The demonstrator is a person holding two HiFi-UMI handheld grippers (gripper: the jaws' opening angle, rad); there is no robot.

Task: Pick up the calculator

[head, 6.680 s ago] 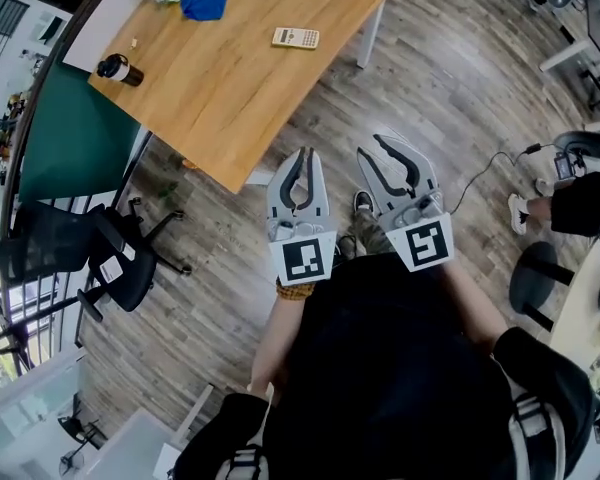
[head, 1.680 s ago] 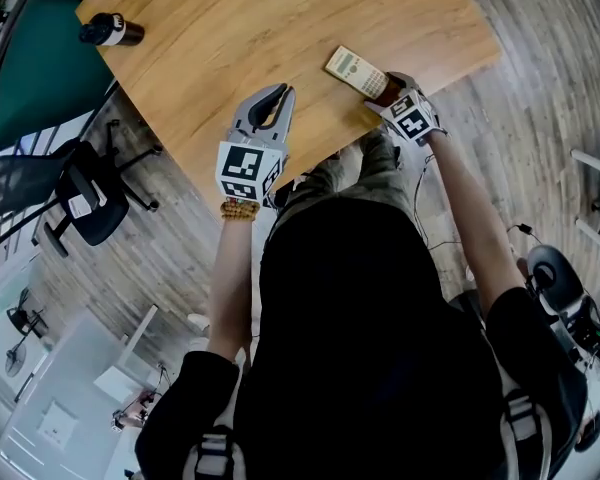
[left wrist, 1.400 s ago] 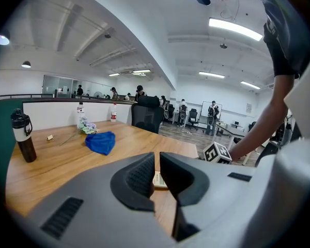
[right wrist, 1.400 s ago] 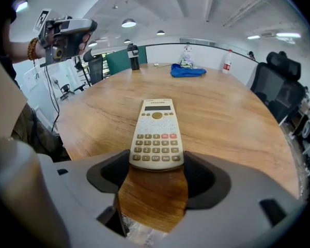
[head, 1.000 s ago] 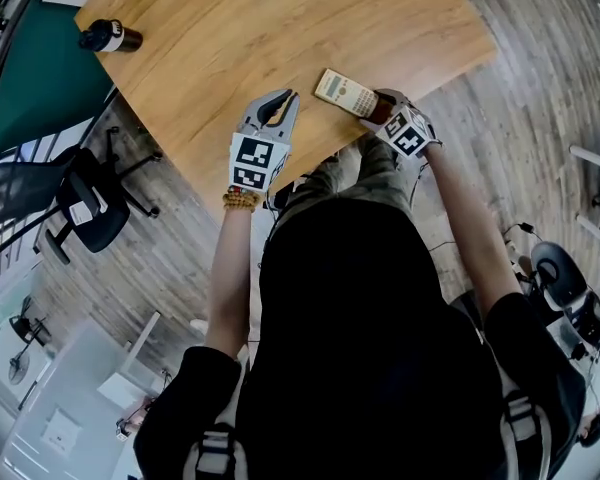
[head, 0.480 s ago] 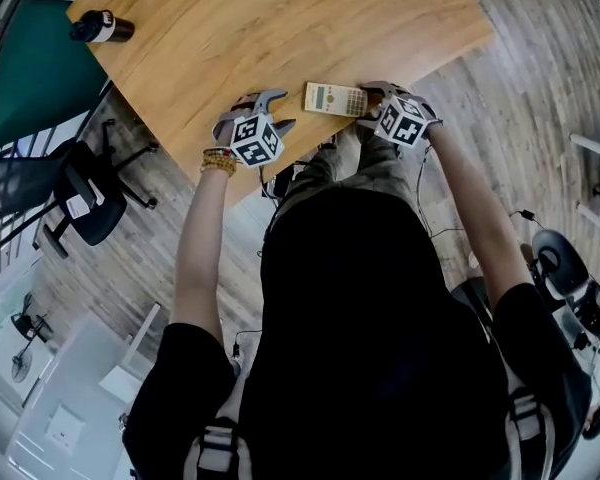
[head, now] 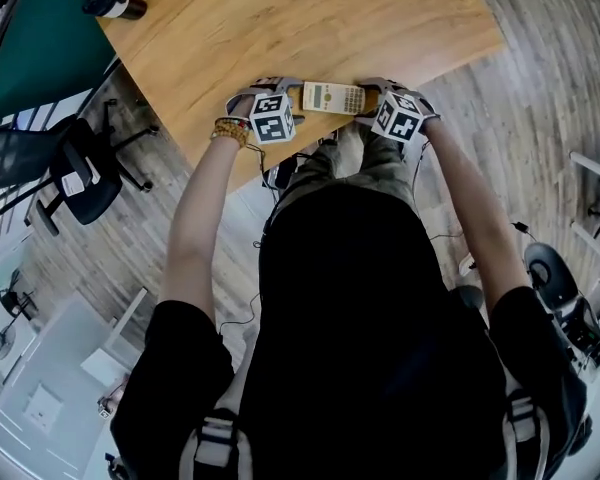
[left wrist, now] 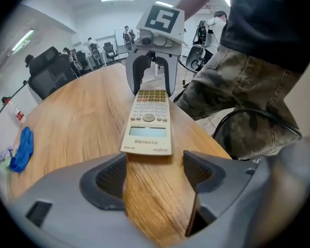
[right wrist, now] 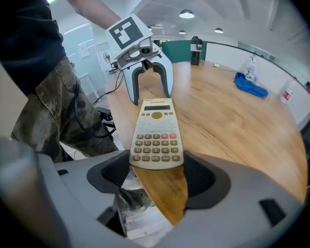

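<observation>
Here the calculator point(head: 332, 98) lies flat on the bench point(head: 280, 28), close to its near edge and just in front of the person, with one tool at each short end.

The right tool point(head: 368, 100) has its jaws closed on the two long sides of the keypad end. That looks like a steadying hold, probably so that the thin body cannot slide on the smooth wood.

The left tool point(left wrist: 155, 167) faces it from the display end, and its jaws have just been opening. They stand wide apart, and only bare bench wood lies between them, since the display end sits just beyond their tips. I judge that the gap is meant to slip over that end, so that the calculator is taken from both ends and comes up level. The pick-up itself is not yet done, as the calculator's whole underside seems to rest on the bench.

By count:
- One calculator.
- Two tools, one clamped and one gaping.
- One dark bottle point(head: 113, 3) at the far corner, well apart from the calculator.
- One blue cloth point(right wrist: 250, 84) across the bench.
- One black office chair point(head: 75, 173) on the floor beside it.
</observation>
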